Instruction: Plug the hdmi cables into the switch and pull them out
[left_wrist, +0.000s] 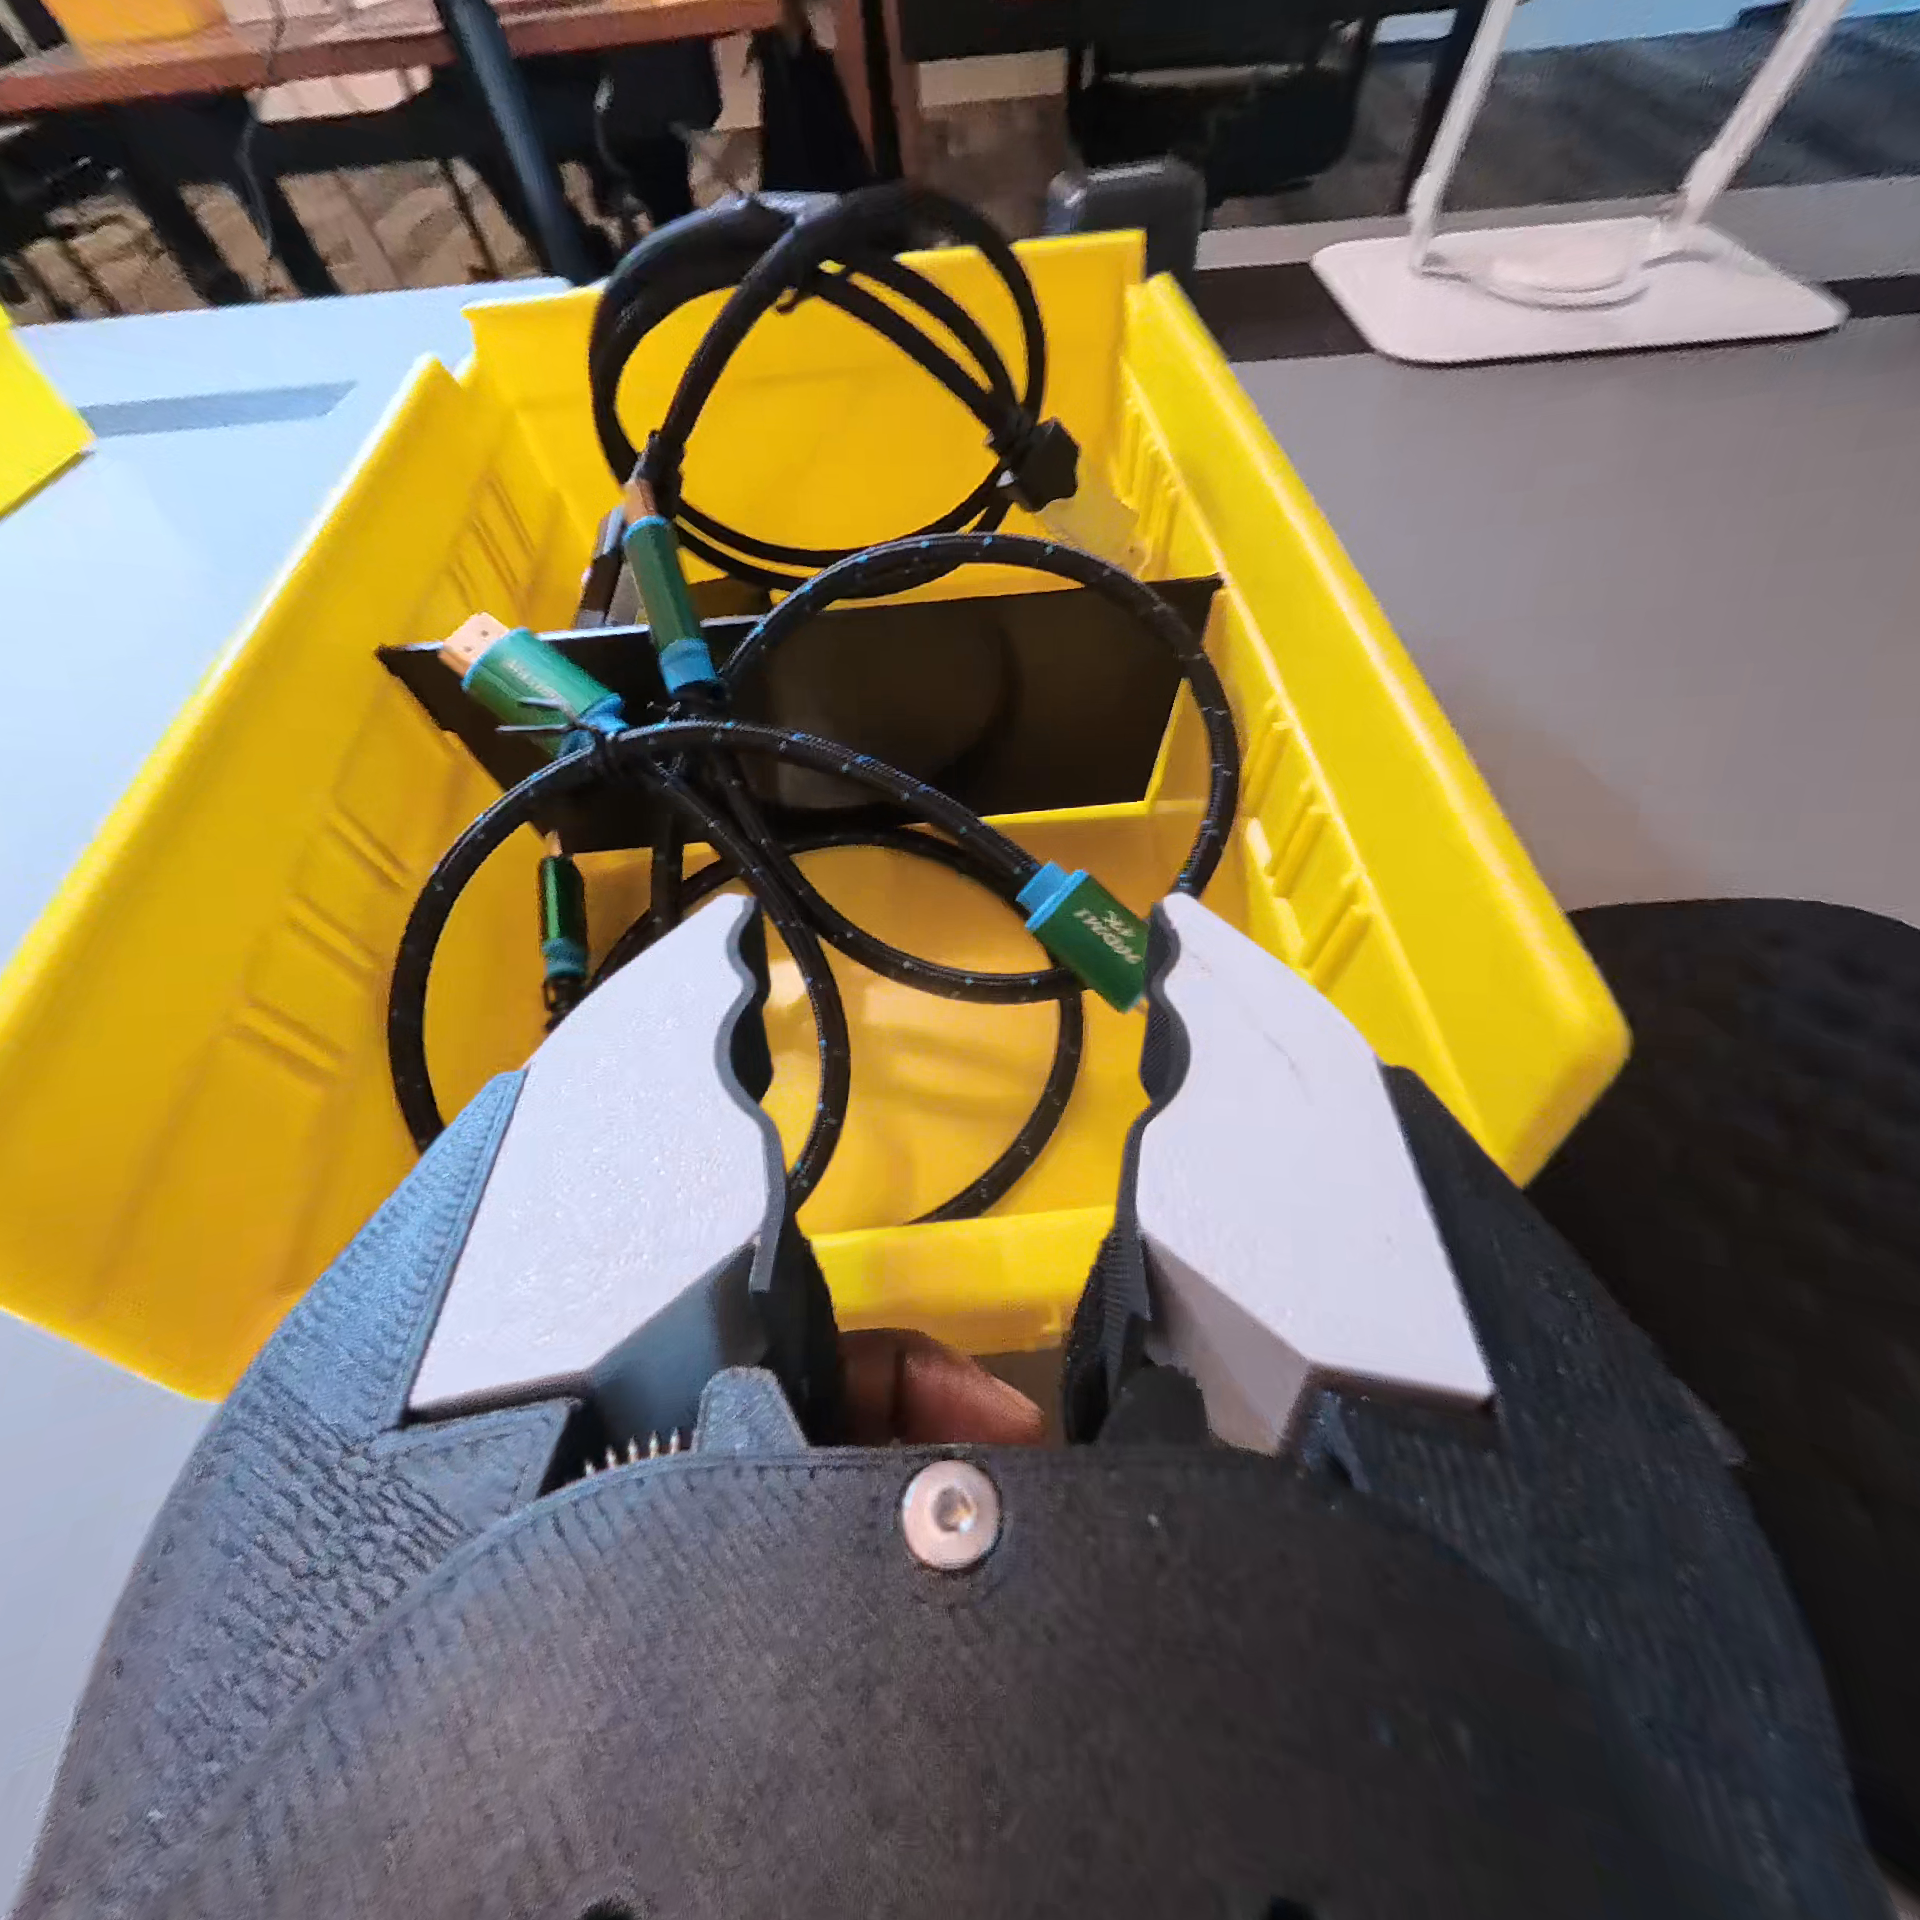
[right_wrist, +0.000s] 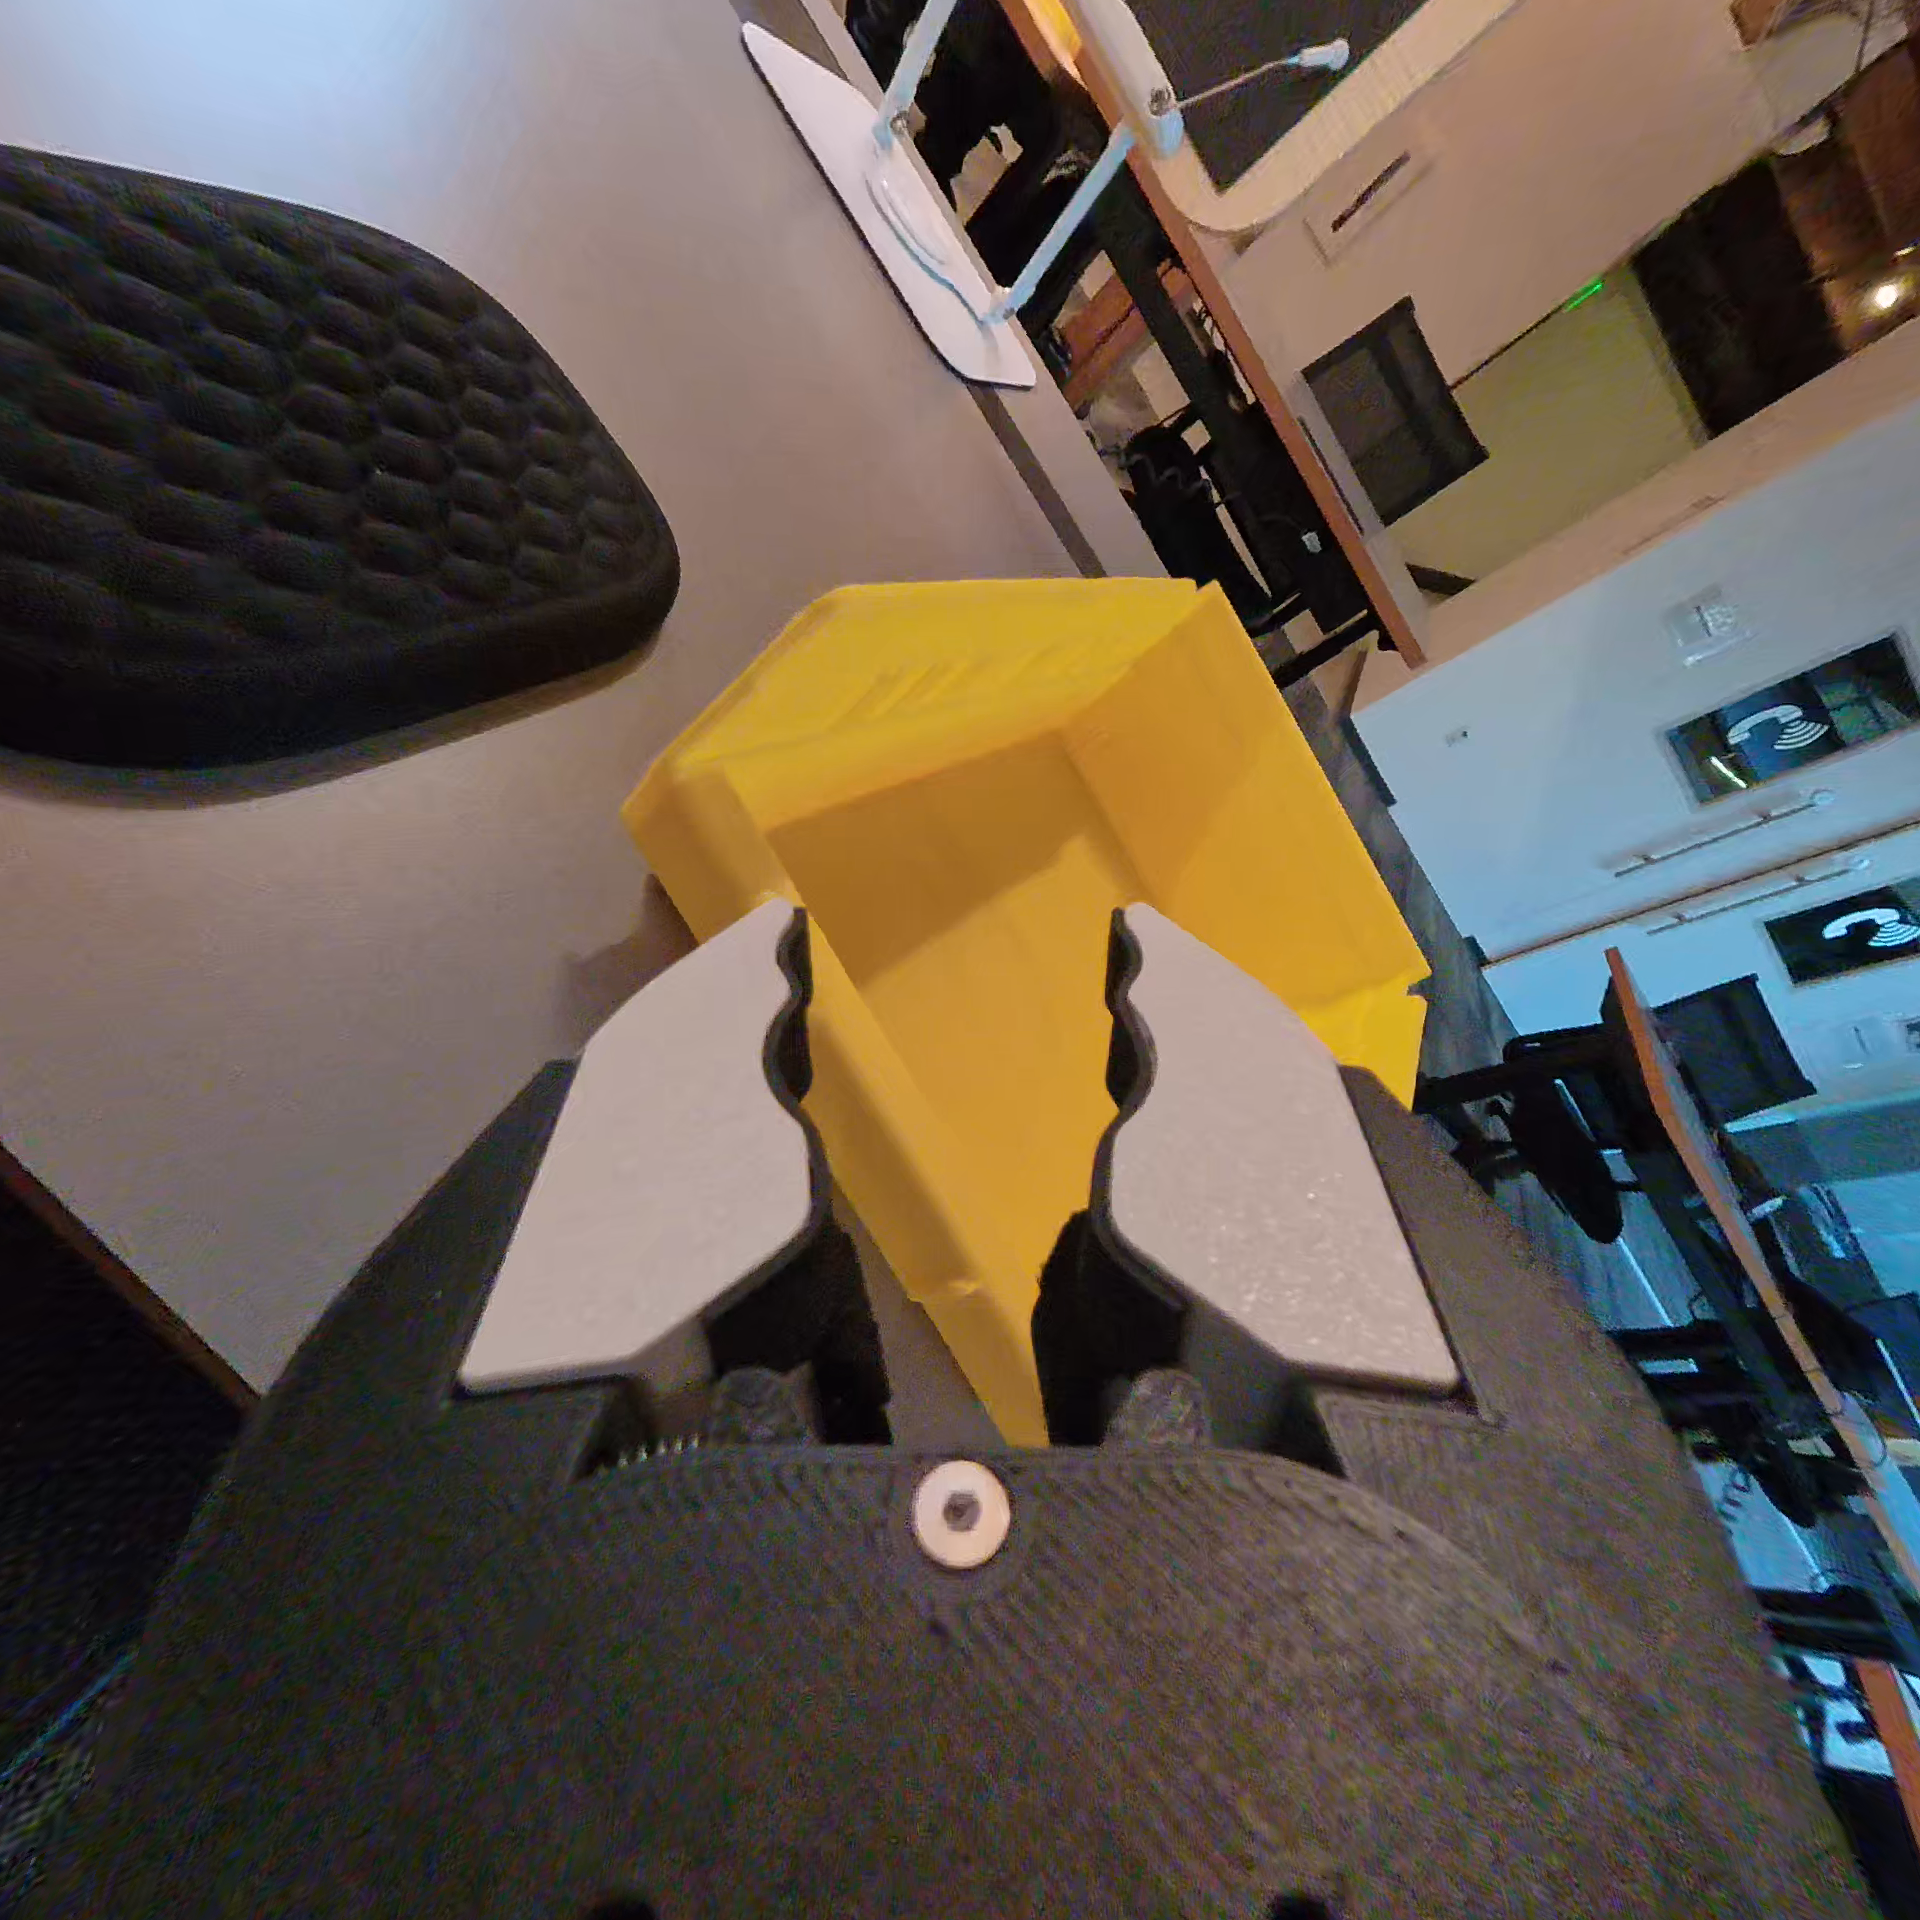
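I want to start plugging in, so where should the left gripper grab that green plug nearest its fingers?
Grip the green plug across its flat metal shell, coming from above with the open left gripper; the shell lies exposed atop the cable loops, probably easiest there.

I see the yellow plastic bin (left_wrist: 1351, 727) sitting on the grey desk (left_wrist: 1610, 623), a black flat divider (left_wrist: 1039, 675) standing across its middle. Coiled black braided HDMI cables (left_wrist: 831, 416) lie on both sides of it. A black dimpled pad (left_wrist: 1766, 1143) lies to the bin's right, a white flat stand base (left_wrist: 1558, 301) behind.
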